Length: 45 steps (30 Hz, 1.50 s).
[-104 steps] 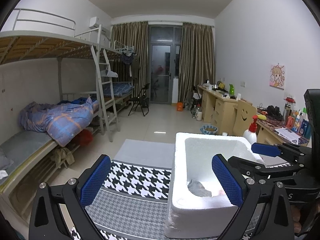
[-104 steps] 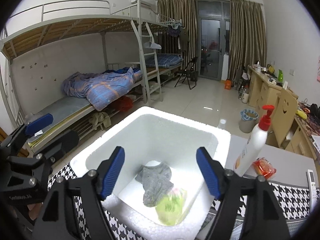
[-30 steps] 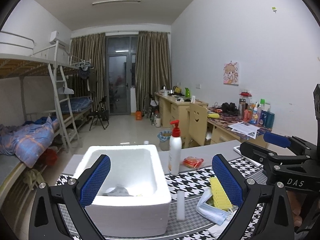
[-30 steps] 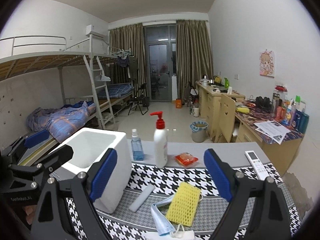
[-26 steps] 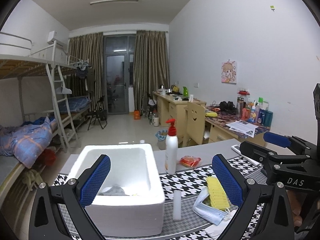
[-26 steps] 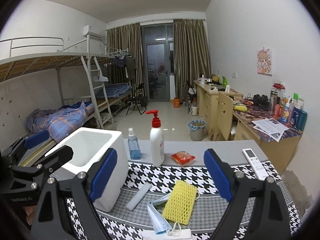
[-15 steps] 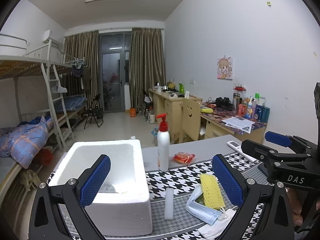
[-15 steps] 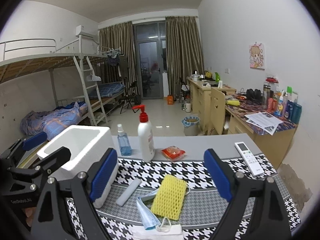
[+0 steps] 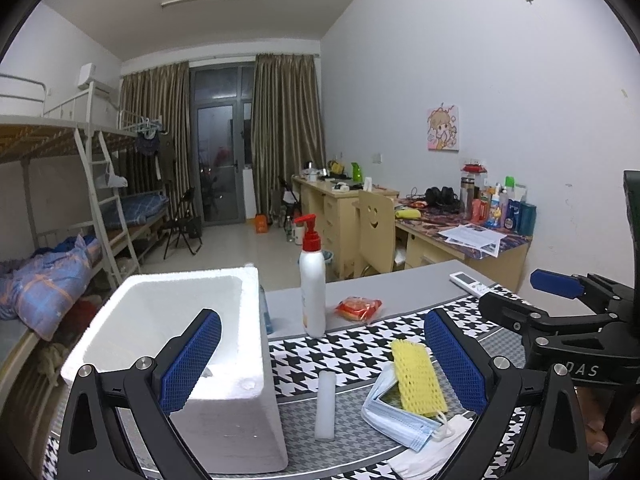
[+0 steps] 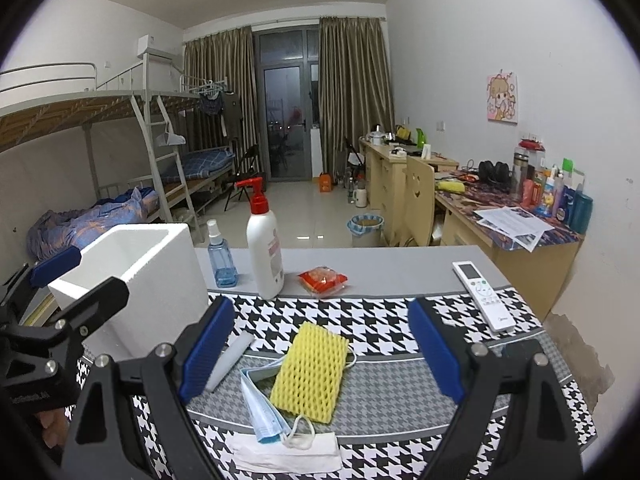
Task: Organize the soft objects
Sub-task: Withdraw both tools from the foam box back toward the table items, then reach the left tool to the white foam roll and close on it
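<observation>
Three soft bits left near you: yellow sponge (image 10: 309, 371), blue mask (image 10: 262, 410), white mask (image 10: 286, 451), right of foam box (image 10: 132, 280). Your left gripper (image 9: 320, 364) and right gripper (image 10: 320, 350) gape wide, empty. Box contents hidden.

White foam box (image 10: 132, 280) walls off the left of the table; pump bottle (image 10: 264, 256) and spray bottle (image 10: 221, 258) stand upright just right of it at the far side, with a red packet (image 10: 322, 279) beside them. Near centre, yellow sponge (image 10: 310, 372), face masks (image 10: 264, 408) and a white tube (image 10: 232, 360) lie flat. Patterned mat (image 10: 384, 332) lies bare between sponge and remote (image 10: 482, 294), far right.
</observation>
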Available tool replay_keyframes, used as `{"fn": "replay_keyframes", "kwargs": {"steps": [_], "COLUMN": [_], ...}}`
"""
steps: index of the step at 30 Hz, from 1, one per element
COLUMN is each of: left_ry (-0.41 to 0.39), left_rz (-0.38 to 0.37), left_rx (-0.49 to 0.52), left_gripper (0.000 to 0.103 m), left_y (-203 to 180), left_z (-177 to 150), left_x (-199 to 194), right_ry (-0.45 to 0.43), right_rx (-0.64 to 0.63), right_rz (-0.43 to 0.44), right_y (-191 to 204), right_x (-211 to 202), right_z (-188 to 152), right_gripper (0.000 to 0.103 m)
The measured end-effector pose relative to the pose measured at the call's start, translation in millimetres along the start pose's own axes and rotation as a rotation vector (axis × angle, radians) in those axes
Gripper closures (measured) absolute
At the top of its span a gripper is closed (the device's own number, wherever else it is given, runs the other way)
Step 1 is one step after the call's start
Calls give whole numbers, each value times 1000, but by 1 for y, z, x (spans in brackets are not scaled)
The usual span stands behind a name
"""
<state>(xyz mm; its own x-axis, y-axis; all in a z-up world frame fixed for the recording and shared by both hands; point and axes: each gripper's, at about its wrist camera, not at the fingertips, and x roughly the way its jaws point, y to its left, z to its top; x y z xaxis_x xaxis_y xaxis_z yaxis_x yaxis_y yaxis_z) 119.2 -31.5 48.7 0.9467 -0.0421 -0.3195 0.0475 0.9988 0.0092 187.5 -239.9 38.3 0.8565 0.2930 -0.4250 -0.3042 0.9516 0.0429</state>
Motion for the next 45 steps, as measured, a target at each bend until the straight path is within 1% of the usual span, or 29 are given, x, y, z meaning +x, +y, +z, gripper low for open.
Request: {"fn": "replay_keyframes", "kwargs": {"steps": [5, 11, 16, 20, 24, 27, 32, 36, 39, 45], "left_ry": [8, 47, 58, 84, 73, 80, 78, 105, 112, 174], "left_rz": [-2, 7, 15, 12, 35, 13, -1, -7, -11, 4], "left_rx": [11, 12, 34, 27, 62, 63, 82, 64, 77, 49], "left_gripper": [1, 1, 1, 1, 1, 1, 1, 1, 1, 5], "left_y": [-5, -8, -14, -14, -21, -24, -31, -31, -35, -34], "left_z": [-2, -10, -13, -18, -22, -22, -24, -26, -27, -36], "left_x": [4, 15, 21, 28, 30, 31, 32, 39, 43, 58], "right_ry": [7, 38, 51, 73, 93, 95, 99, 104, 111, 133], "right_rx": [-4, 1, 11, 12, 16, 23, 34, 29, 33, 30], "right_rz": [5, 5, 5, 8, 9, 12, 14, 18, 19, 17], "right_y": [-2, -8, -15, -18, -21, -25, -29, -31, -33, -37], "right_x": [3, 11, 15, 20, 26, 28, 30, 32, 34, 41], "right_z": [-1, -6, -9, -14, -17, -17, -17, -19, -21, -23], "right_gripper": [12, 12, 12, 12, 12, 12, 12, 12, 12, 12]}}
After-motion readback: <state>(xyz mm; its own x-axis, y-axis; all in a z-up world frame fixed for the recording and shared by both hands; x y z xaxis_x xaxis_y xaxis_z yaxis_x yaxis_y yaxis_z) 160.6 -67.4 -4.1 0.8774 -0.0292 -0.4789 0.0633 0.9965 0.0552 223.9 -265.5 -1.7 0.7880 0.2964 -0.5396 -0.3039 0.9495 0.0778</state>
